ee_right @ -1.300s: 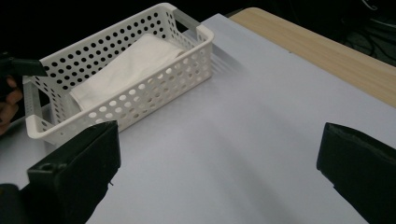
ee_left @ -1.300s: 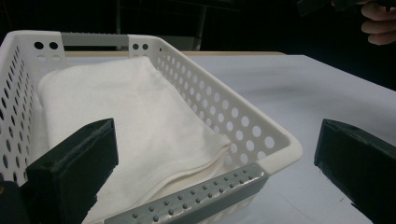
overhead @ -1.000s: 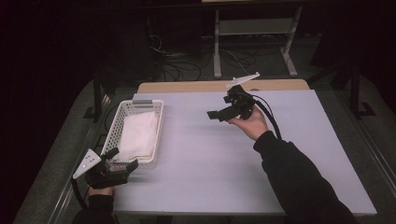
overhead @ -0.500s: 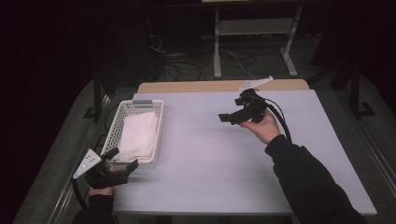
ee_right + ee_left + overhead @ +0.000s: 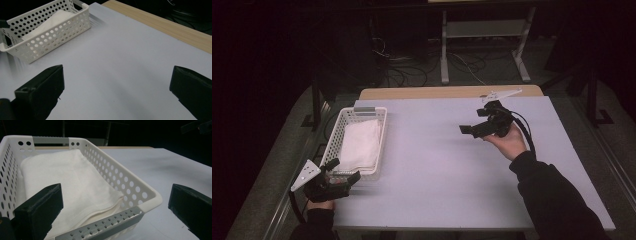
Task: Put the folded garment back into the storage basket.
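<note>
Two grippers, both mine, both with fingers spread wide and nothing between them. My left gripper (image 5: 341,179) sits low at the near left corner of the tabletop (image 5: 437,175), just at the near end of the white basket (image 5: 335,139). In the left gripper view my fingers (image 5: 40,212) straddle the basket's near right corner: one finger is over the cloth inside, the other is outside above the bare tabletop. Can't tell if that gripper touches the basket rim.

Folded white towel (image 5: 359,145) lies flat inside the basket, filling most of it, edges stacked at the near end. Basket has perforated walls and grey handle strips at both short ends; it stands along the left edge of the tabletop.

My right gripper (image 5: 473,129) is held up above the tabletop on the far right side, well apart from the basket, pointing left toward it. In the right gripper view the fingers (image 5: 42,92) frame bare lilac tabletop, basket off at the upper left, wooden strip (image 5: 160,25) along the far edge.
</note>
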